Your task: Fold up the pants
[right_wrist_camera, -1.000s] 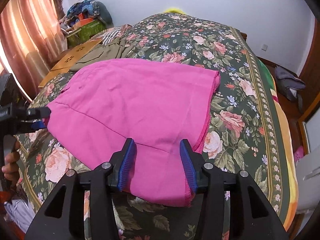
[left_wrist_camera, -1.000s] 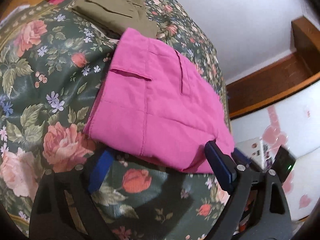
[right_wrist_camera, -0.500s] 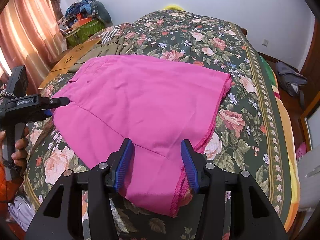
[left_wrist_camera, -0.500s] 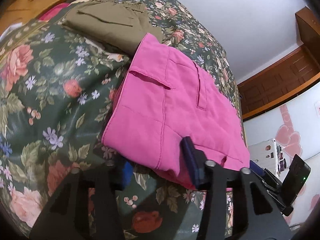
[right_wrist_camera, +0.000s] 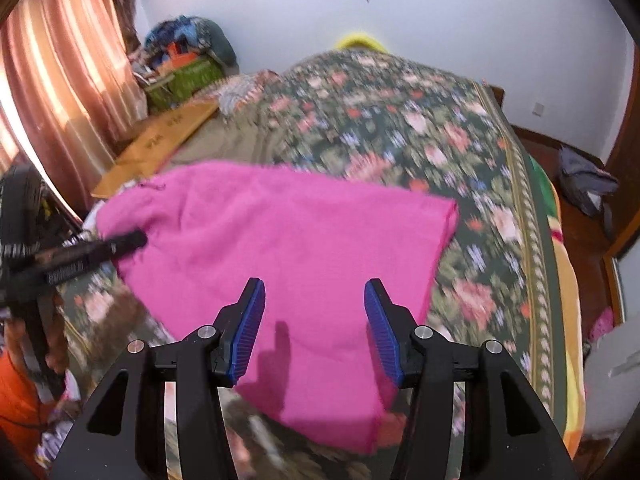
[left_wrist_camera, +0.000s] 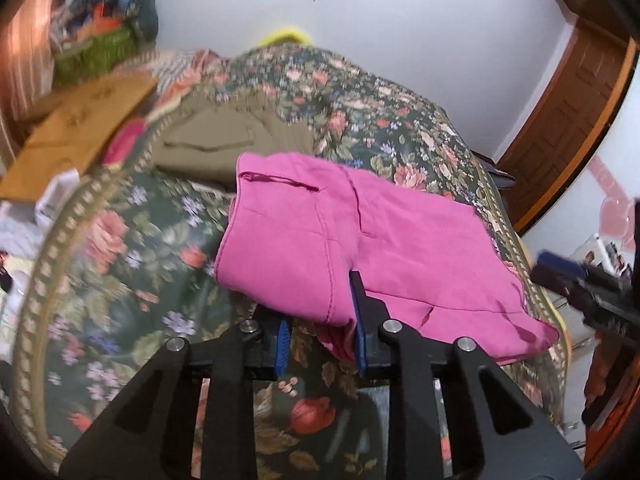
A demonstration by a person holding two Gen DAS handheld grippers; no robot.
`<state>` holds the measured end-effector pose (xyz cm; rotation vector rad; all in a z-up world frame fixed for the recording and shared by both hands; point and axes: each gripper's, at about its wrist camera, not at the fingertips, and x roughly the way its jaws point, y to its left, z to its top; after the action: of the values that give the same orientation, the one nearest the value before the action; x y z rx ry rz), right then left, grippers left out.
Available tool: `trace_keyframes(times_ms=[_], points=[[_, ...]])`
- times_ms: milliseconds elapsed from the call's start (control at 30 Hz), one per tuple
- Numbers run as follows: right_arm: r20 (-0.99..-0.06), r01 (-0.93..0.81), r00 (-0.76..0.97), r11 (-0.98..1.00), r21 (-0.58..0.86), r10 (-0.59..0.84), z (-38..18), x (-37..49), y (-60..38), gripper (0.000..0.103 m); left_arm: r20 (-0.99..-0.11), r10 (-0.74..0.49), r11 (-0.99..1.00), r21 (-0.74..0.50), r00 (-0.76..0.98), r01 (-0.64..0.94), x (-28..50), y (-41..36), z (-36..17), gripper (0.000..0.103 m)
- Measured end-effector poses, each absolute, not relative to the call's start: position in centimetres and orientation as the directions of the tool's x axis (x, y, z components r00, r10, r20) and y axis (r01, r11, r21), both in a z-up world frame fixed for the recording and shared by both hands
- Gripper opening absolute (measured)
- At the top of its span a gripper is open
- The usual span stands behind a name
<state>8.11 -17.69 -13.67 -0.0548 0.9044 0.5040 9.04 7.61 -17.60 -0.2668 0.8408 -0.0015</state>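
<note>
Pink cloth on a floral bedspread (left_wrist_camera: 120, 260): pants (left_wrist_camera: 400, 240) spread across the near half of the bed, waist and pocket slit to the left, hem end to the right. Far left: curtain (right_wrist_camera: 60, 80), green basket (left_wrist_camera: 92, 56) and cardboard sheet (left_wrist_camera: 80, 120) along the bed's left edge. Next to them an olive garment (left_wrist_camera: 224, 140), its near edge tucked just under the pants' far waist corner. Left gripper (left_wrist_camera: 320, 340) at the near waist corner, jaws closing, bunched fabric between them. Right pad against the cloth, a gap at the other pad, so no firm pinch yet. Right gripper (right_wrist_camera: 314, 328) further right at the near hem, jaws about half open, cloth flat between and under the pads, nothing clamped. Progress judged early. Looks laid out, perhaps already leg on leg, though layers too hard to tell. No cross fold visible; near edge not yet carried over to the far edge, smoothing also left. Room: plenty of bare bedspread beyond and right of the pants for the fold to land. Tight on the left near the olive garment and cardboard. Bed's right edge and a wooden door (left_wrist_camera: 568, 120) well clear.
</note>
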Motion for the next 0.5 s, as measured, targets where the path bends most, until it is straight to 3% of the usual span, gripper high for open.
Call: trace_keyframes(times_ms=[167, 500], points=[[-0.758, -0.485, 0.483, 0.855, 0.185, 0.438, -13.9, 9.0, -14.0, 0.048, -0.707, -0.058, 0.983, -0.164, 0.705, -0.085, 6.9, 7.2, -15.7, 0.025], [-0.832, -0.606, 0.297, 0.766, 0.216, 0.469, -17.9, 8.1, -8.0, 0.049, -0.652, -0.070, 0.989, -0.144, 0.755, -0.032, 4.6, 6.6, -12.9, 0.023]])
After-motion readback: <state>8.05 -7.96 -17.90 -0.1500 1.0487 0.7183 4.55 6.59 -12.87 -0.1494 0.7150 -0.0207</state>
